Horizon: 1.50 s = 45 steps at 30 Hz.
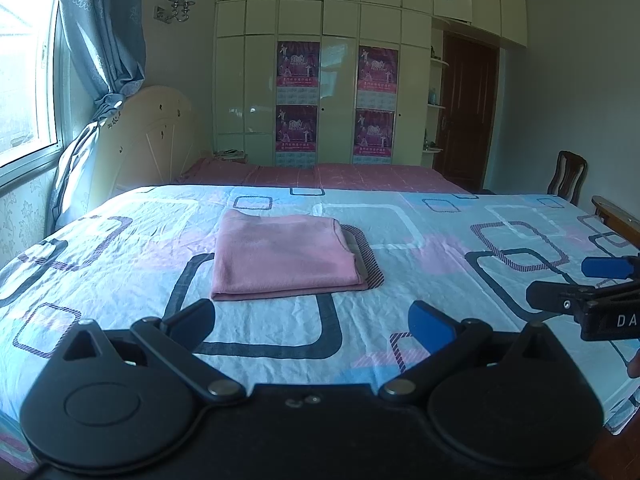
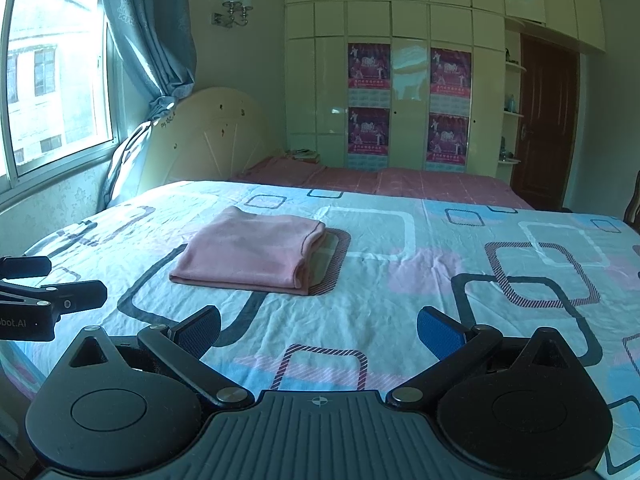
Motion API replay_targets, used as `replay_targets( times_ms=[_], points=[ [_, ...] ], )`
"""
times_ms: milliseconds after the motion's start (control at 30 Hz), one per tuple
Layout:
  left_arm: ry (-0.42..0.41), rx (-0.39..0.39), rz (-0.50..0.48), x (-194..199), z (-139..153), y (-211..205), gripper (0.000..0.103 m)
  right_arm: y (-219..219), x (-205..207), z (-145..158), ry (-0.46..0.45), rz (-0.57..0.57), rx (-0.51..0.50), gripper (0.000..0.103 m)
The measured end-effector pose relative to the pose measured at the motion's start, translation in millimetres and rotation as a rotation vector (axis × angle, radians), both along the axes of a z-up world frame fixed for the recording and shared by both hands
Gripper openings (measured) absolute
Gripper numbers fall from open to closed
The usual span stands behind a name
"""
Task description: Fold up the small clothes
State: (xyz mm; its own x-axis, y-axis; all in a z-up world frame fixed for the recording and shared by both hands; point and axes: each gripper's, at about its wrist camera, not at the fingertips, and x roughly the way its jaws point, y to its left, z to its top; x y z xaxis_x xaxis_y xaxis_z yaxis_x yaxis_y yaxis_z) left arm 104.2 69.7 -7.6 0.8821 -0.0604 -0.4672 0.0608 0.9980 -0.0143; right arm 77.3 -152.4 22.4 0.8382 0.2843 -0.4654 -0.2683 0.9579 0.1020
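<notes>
My left gripper (image 1: pixel 312 326) sits at the bottom centre of the left wrist view, its two fingers spread wide apart with nothing between them; one blue pad (image 1: pixel 432 326) faces inward on the frame's right side. My right gripper (image 2: pixel 318 332) occupies the bottom centre of the right wrist view in the same condition: fingers apart, holding nothing, hovering over the bed.

The folded pink knit garment (image 1: pixel 286 256) lies flat on the patterned bed sheet with rounded-square outlines in black, white and pink (image 1: pixel 400 240), just above centre in the left wrist view. In the right wrist view it (image 2: pixel 250 256) lies left of centre, folded into a neat rectangle with layered edges showing at its right side. Neither gripper touches it; both are short of its near edge.

Writing noted: the right gripper's body, entering at the right edge of the left wrist view, bears white letters "DA", the rest cut off by the frame. The left gripper's body, at the left edge of the right wrist view, shows "bot.AI", its start cut off.

Four magenta calendar posters (image 2: pixel 408 106) hang on the cream gloss wardrobe doors (image 2: pixel 408 20) at upper centre; their text is too small to read. A second bed with a pink checked cover (image 2: pixel 380 182) lies beyond. A blue-grey patterned curtain (image 2: pixel 152 28) hangs beside the window (image 2: pixel 56 68) at upper left.
</notes>
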Motion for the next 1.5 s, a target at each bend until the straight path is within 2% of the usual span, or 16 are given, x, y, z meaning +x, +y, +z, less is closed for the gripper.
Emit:
replay_targets(
  times_ms=[1500],
  points=[
    [-0.001, 0.017, -0.034, 0, -2, 7, 0.102, 13, -2, 1, 0.006, 0.008, 0.006, 0.103]
  ],
)
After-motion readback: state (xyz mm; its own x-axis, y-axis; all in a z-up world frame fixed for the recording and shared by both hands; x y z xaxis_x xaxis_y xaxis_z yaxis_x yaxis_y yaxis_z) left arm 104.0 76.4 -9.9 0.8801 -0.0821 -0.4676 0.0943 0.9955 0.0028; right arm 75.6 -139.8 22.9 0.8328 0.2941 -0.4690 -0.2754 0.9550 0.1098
